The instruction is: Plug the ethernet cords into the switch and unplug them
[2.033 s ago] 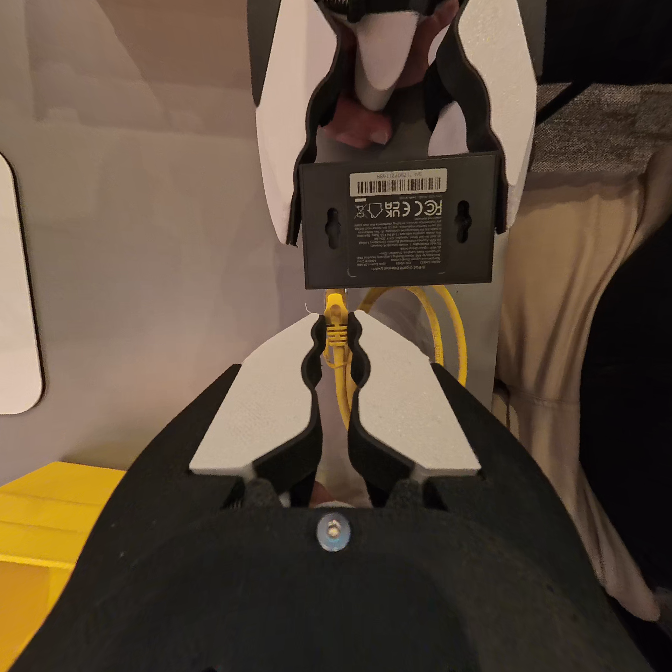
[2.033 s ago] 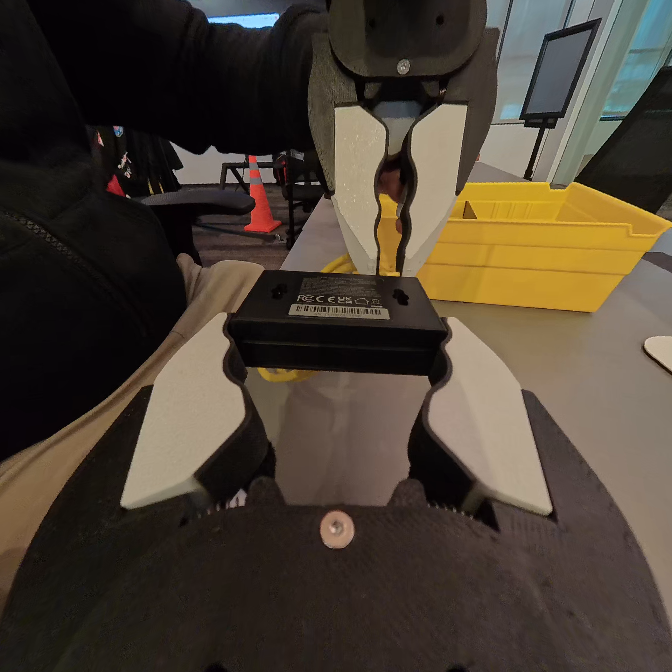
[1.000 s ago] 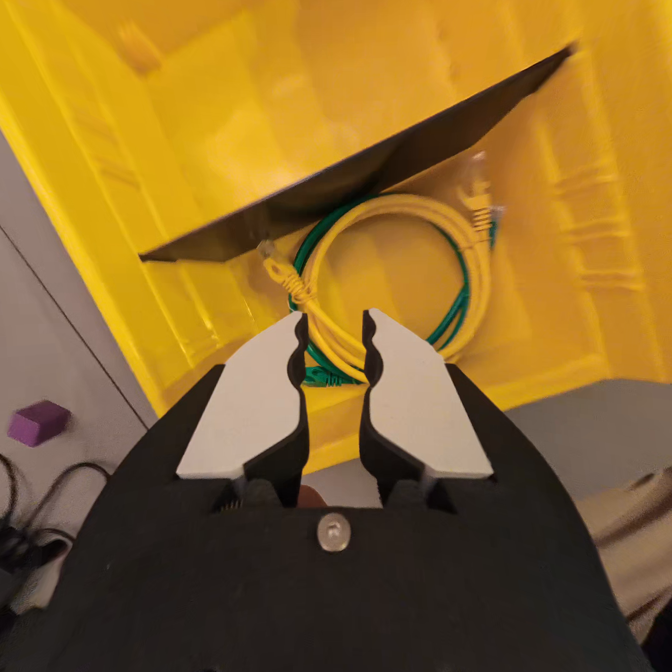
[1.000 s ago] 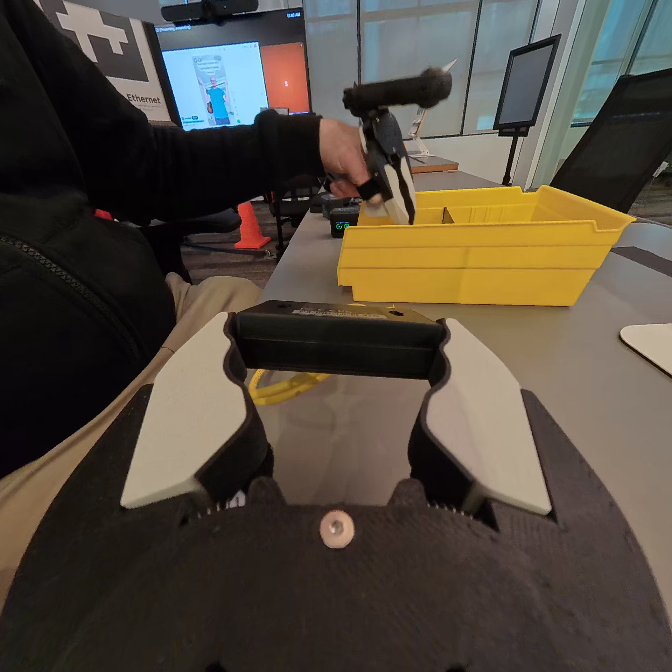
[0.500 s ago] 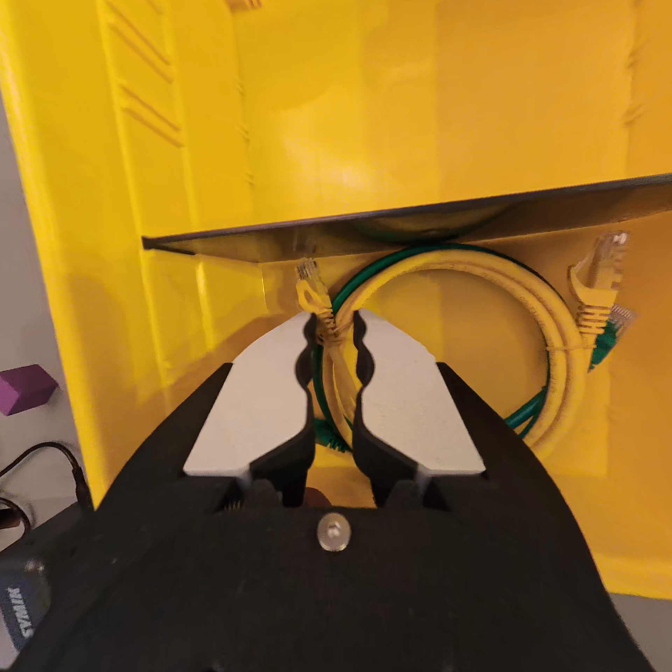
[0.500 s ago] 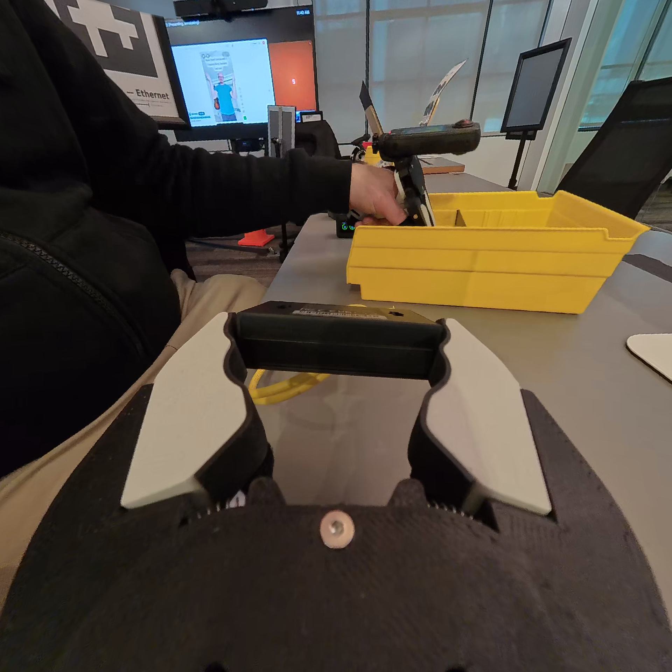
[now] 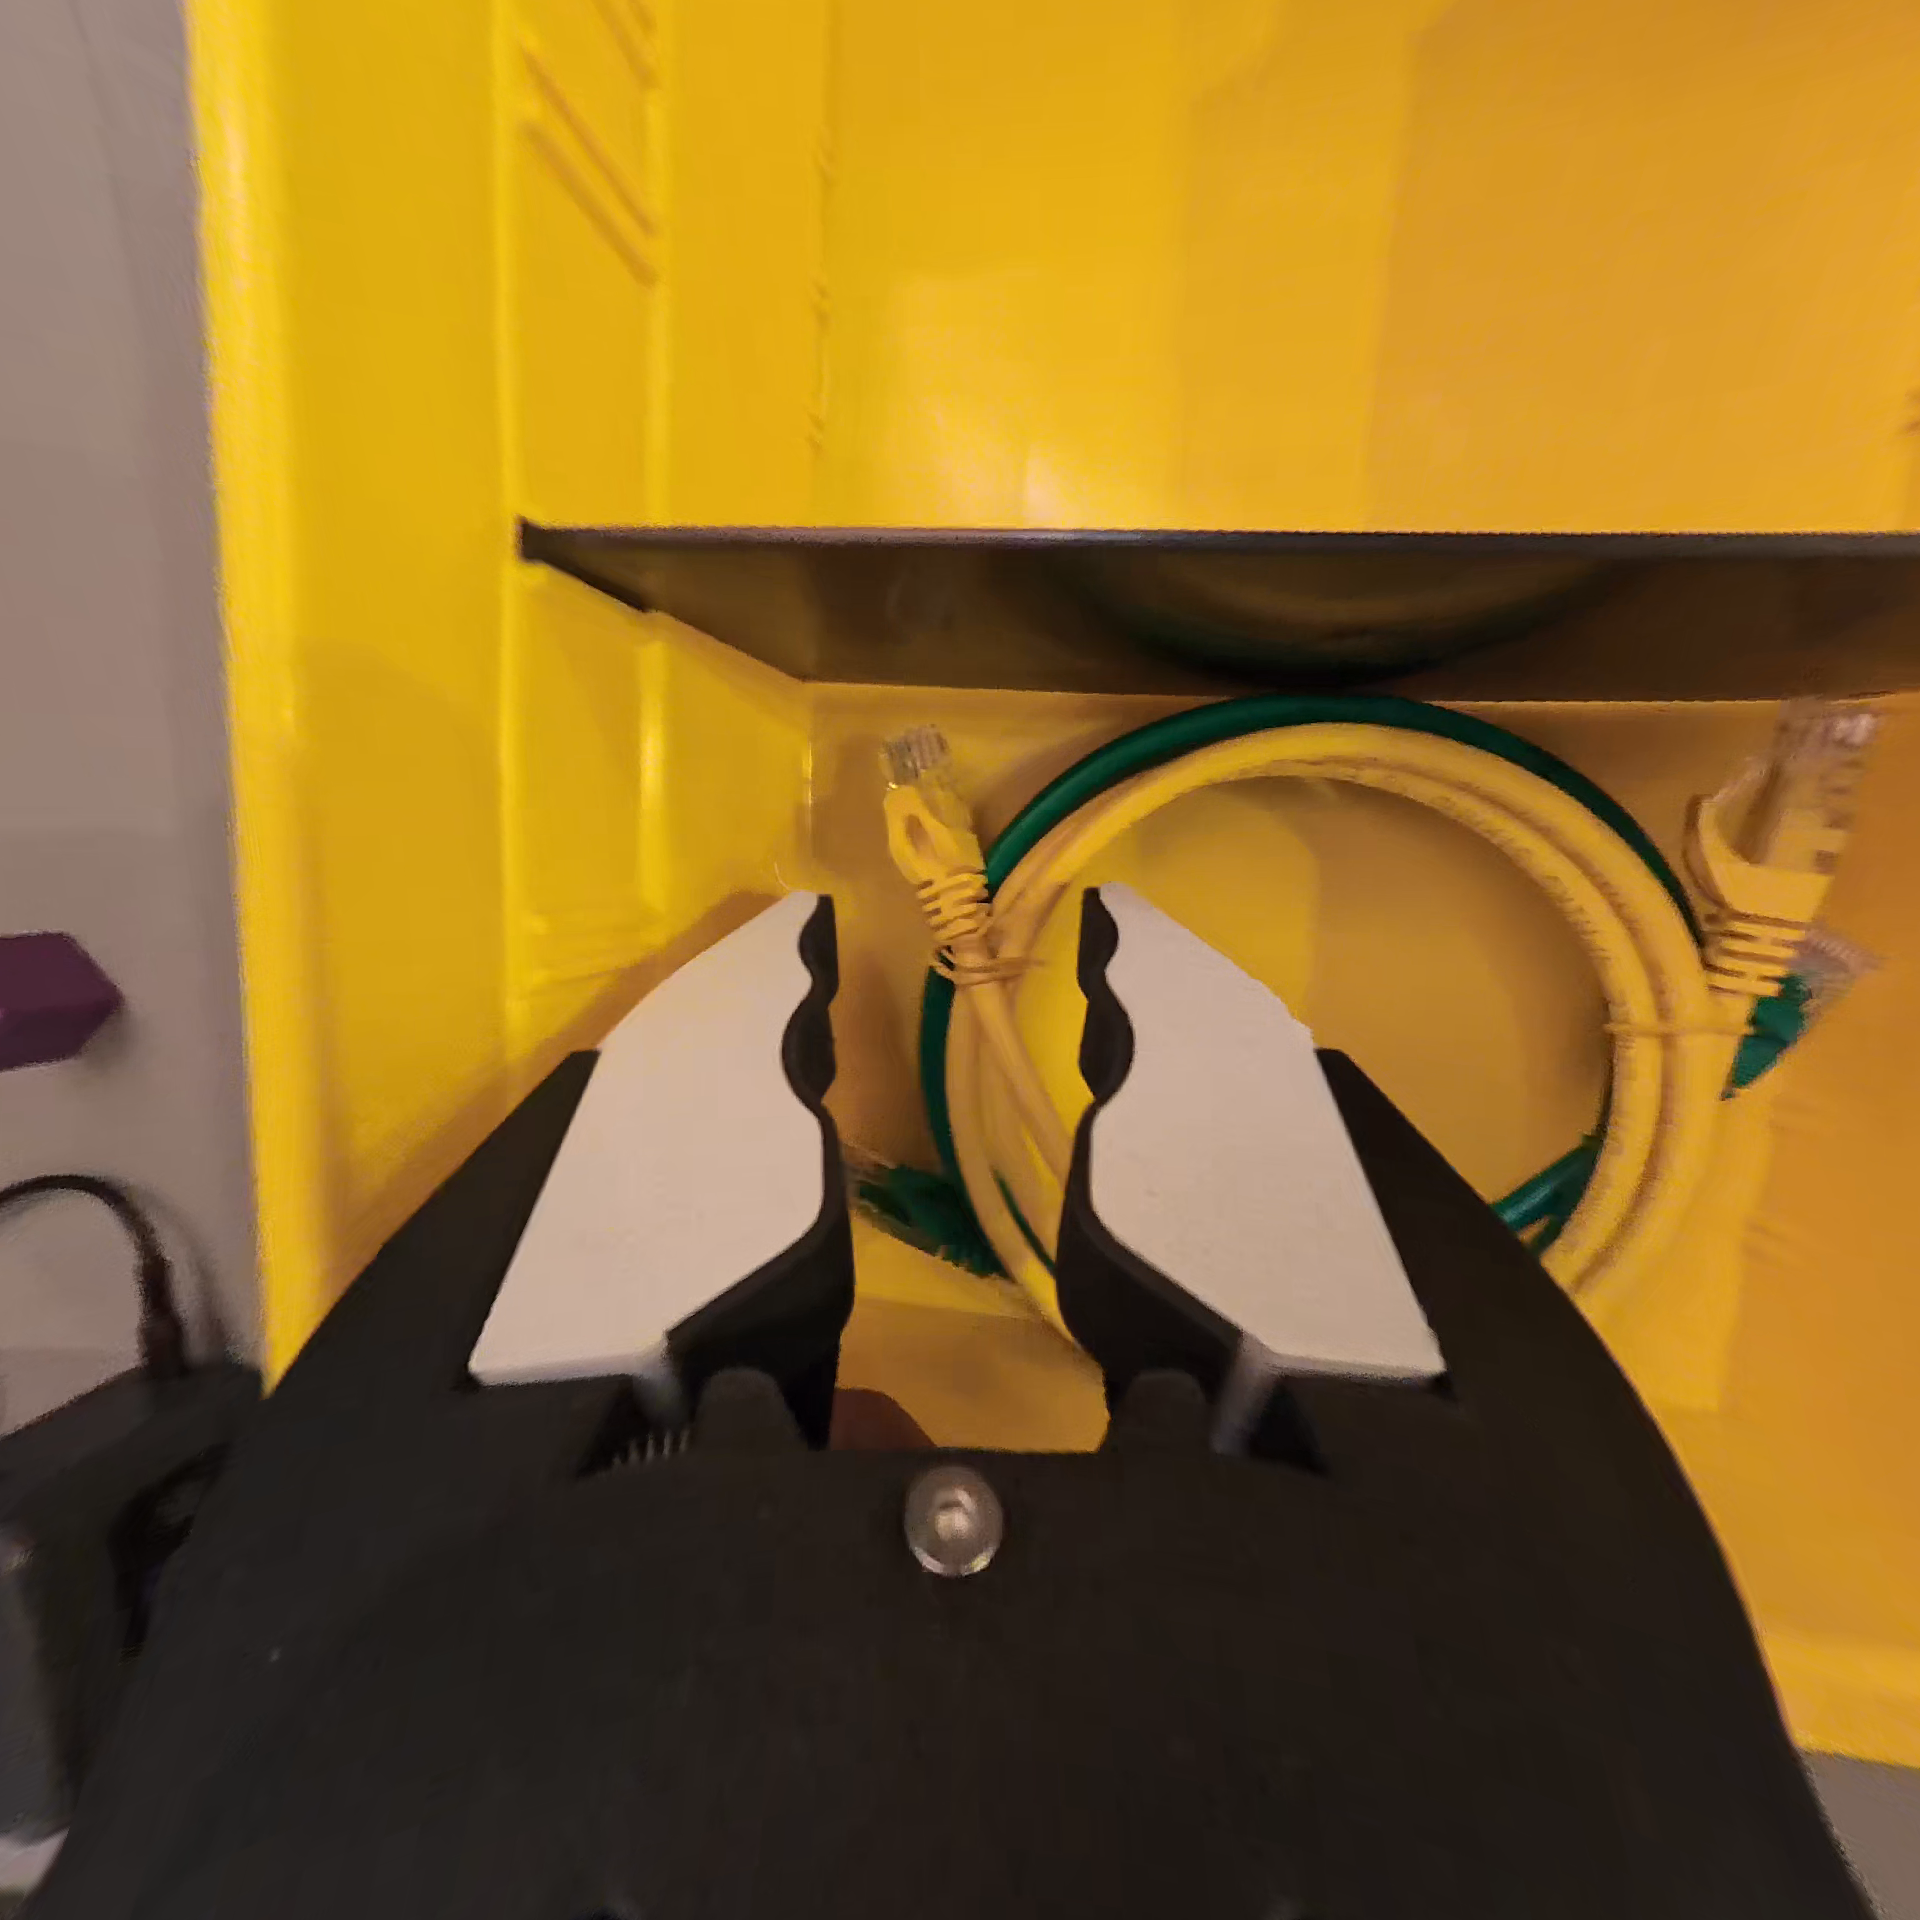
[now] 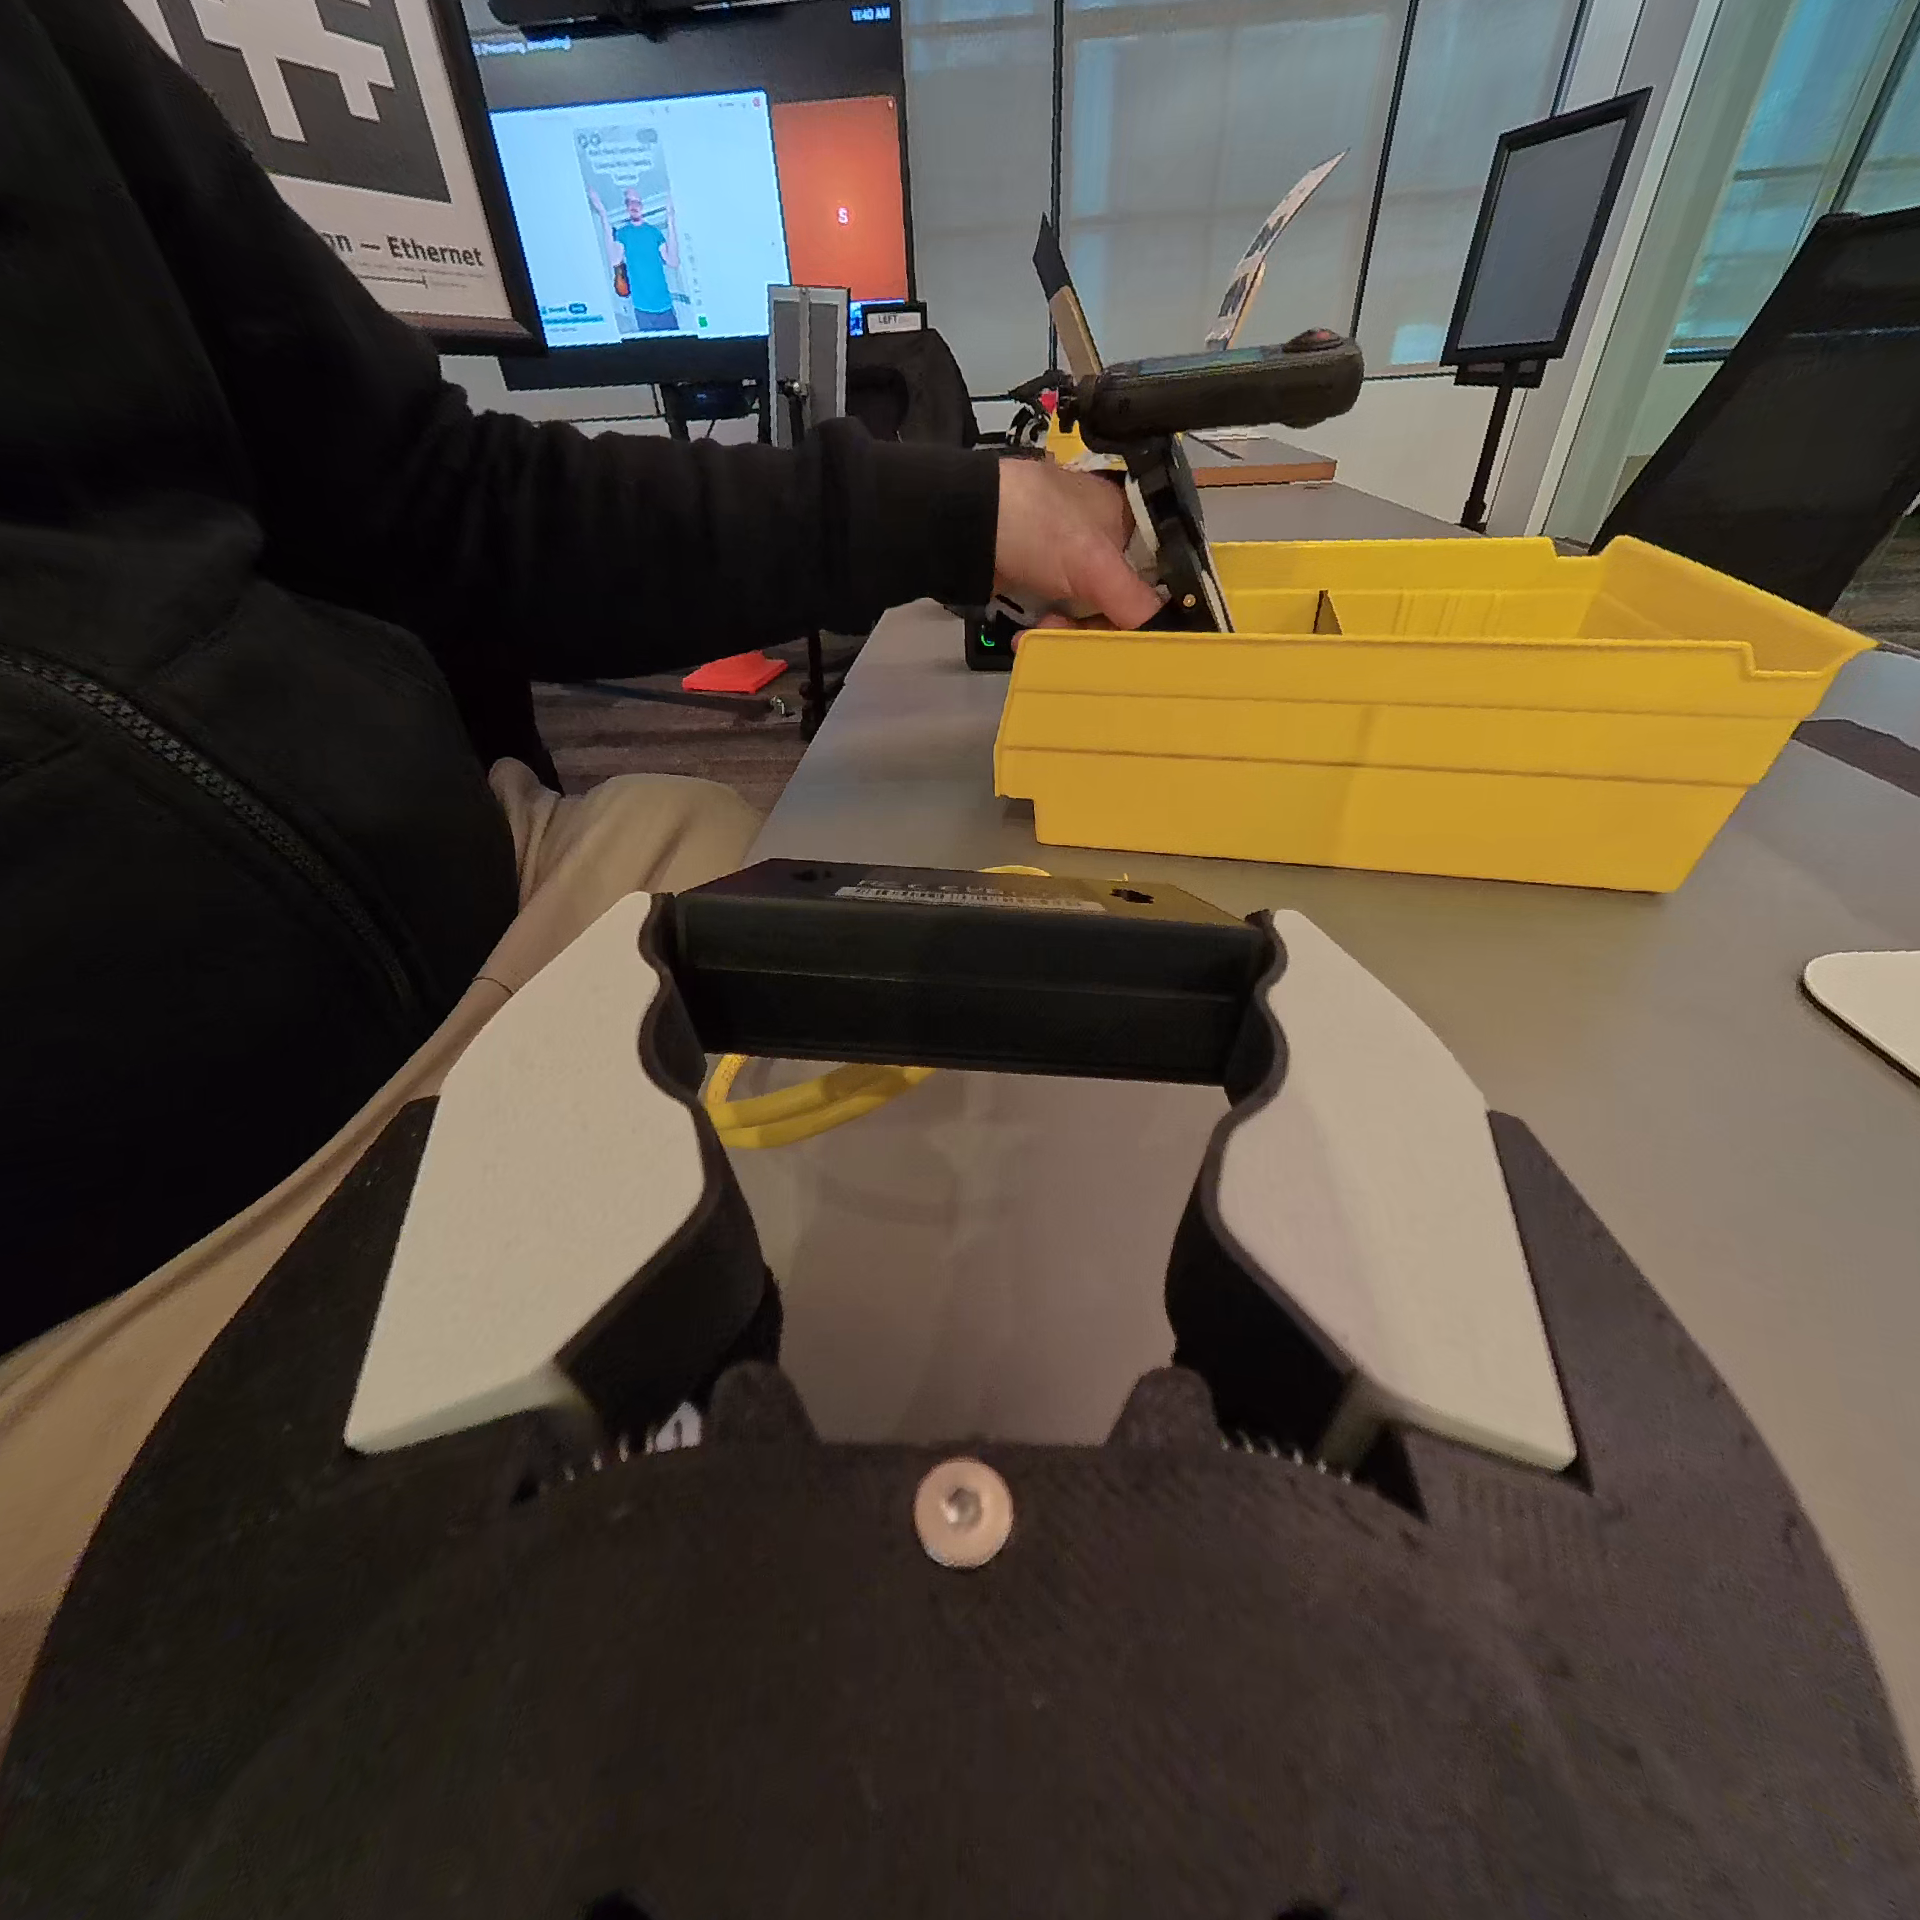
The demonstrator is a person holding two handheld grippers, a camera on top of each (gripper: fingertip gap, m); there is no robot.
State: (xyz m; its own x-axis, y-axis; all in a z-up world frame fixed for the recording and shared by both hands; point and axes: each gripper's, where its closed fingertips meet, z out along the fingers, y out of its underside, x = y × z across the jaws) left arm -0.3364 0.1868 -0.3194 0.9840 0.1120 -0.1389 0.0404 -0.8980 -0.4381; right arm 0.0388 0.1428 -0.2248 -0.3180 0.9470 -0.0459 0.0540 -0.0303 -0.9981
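Observation:
My left gripper (image 7: 956, 904) is open inside a yellow bin (image 7: 1143, 260). Its fingers straddle a coiled yellow ethernet cord (image 7: 1299, 790) just behind one plug (image 7: 925, 800). The cord's other plug (image 7: 1787, 821) lies at the right. A green cord (image 7: 1049, 821) lies under the yellow coil. My right gripper (image 8: 961, 966) is shut on the black switch (image 8: 961, 977), held bottom side up just above the grey table. Another yellow cord (image 8: 800, 1101) shows under the switch; the ports are hidden. The left gripper (image 8: 1184, 561) also shows far off, dipping into the bin (image 8: 1403, 748).
A black divider (image 7: 1143, 613) crosses the bin just beyond the cords. A purple block (image 7: 42, 997) and a black cable (image 7: 104, 1299) lie left of the bin. A white pad (image 8: 1870, 997) lies on the grey table (image 8: 1558, 1039) at right. The person's arm (image 8: 623, 520) reaches across at left. Some 40 cm of space lies between my two pairs of fingers.
My left gripper let go of the yellow cord at the switch, moved into the yellow bin, and now its fingers stand wider apart around the coiled cord. The right gripper still holds the switch.

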